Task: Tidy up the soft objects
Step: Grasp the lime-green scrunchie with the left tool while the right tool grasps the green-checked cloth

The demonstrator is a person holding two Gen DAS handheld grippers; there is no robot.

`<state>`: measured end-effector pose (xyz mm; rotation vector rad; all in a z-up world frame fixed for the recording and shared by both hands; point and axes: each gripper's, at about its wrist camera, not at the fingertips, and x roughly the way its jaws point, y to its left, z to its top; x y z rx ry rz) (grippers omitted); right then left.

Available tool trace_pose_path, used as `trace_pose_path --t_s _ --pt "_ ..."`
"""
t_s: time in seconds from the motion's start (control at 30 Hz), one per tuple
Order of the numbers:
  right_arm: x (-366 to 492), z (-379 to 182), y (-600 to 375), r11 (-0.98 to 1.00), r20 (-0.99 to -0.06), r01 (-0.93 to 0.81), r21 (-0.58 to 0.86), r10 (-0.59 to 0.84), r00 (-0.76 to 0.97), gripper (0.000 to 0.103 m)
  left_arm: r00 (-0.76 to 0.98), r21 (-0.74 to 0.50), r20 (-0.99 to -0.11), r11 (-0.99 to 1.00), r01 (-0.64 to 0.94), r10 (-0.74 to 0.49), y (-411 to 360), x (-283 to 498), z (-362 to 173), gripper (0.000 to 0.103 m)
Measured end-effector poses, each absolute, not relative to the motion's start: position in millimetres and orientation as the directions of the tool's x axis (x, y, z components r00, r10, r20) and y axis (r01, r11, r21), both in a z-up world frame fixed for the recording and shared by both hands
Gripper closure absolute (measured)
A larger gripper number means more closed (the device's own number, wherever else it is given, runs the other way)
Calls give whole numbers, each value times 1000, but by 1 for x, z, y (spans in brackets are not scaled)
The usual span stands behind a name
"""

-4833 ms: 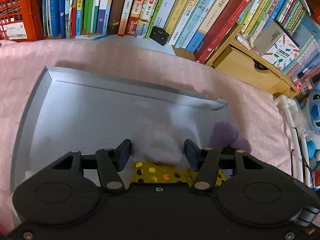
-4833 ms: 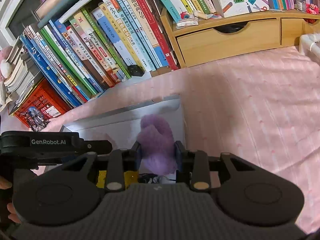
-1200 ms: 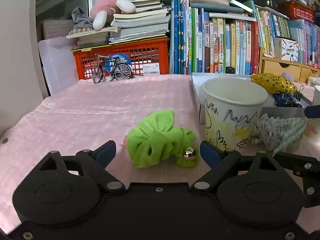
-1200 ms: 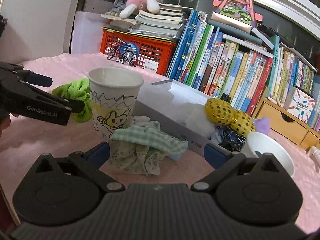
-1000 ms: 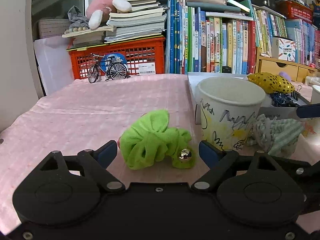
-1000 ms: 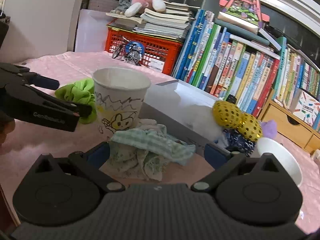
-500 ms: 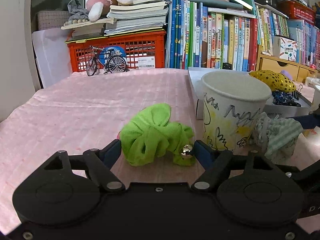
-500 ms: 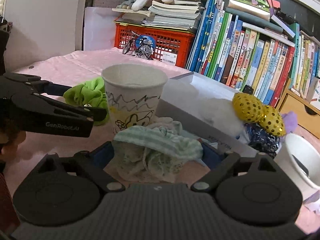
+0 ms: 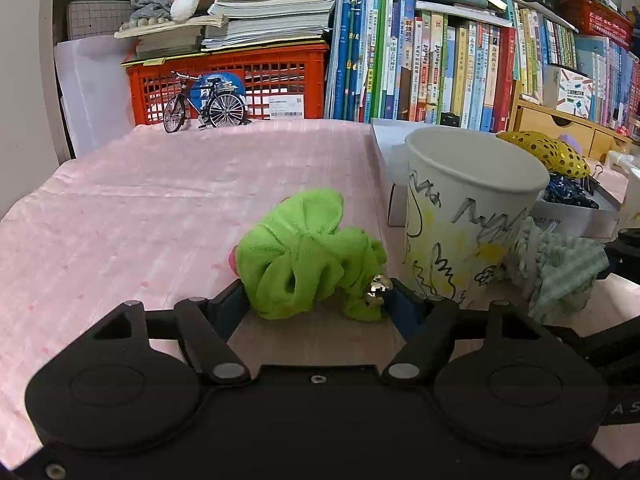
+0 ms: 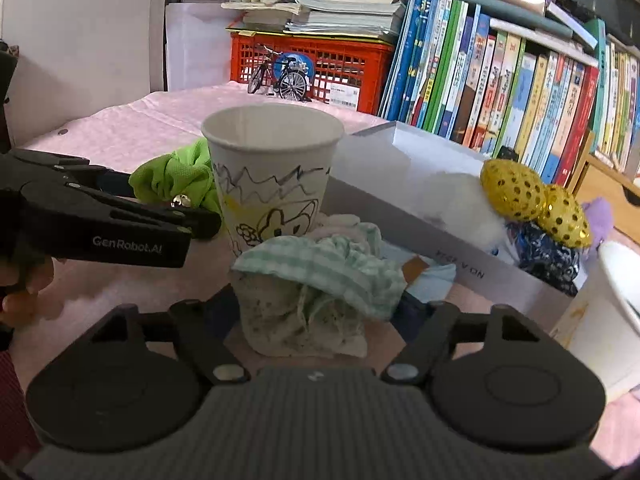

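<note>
Now the left gripper point(image 9: 316, 300) has been closing, and its fingers point(image 9: 232, 304) press the green scrunchie point(image 9: 308, 252) on the desk point(image 9: 140, 216). The right gripper point(image 10: 316, 308) has been closing too, squeezing the checked scrunchie point(image 10: 316, 284) beside the cup point(image 10: 272, 176).

Both grippers angled down at table – left gripper point(image 9: 316, 300) and right gripper point(image 10: 318, 310) jaws just been closing, each about a soft bundle.

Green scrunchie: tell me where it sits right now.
In the left wrist view the green scrunchie lies on the pink tablecloth between the left gripper fingers, just left of the doodled paper cup.
</note>
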<state>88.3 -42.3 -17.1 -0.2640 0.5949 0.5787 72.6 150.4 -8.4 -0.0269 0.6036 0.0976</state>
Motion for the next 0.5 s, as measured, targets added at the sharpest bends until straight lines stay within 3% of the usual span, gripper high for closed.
trace_pose_path --t_s 0.17,0.33,0.47,0.5 --pt "88 -18 -43 816 -592 -574 -68 430 682 37 821 -14 -567 995 -98 73 150 72 -7 45" --pt "90 -17 -46 832 -592 -552 -54 418 688 51 824 -22 -561 994 -104 74 150 69 -5 69" --pt "89 -16 -49 842 -589 -537 -44 413 695 59 827 -20 -557 995 -102 74 150 65 -2 81" --pt "88 -15 -50 845 -588 -533 -43 410 697 61 829 -22 -555 995 -100 71 150 63 -1 90"
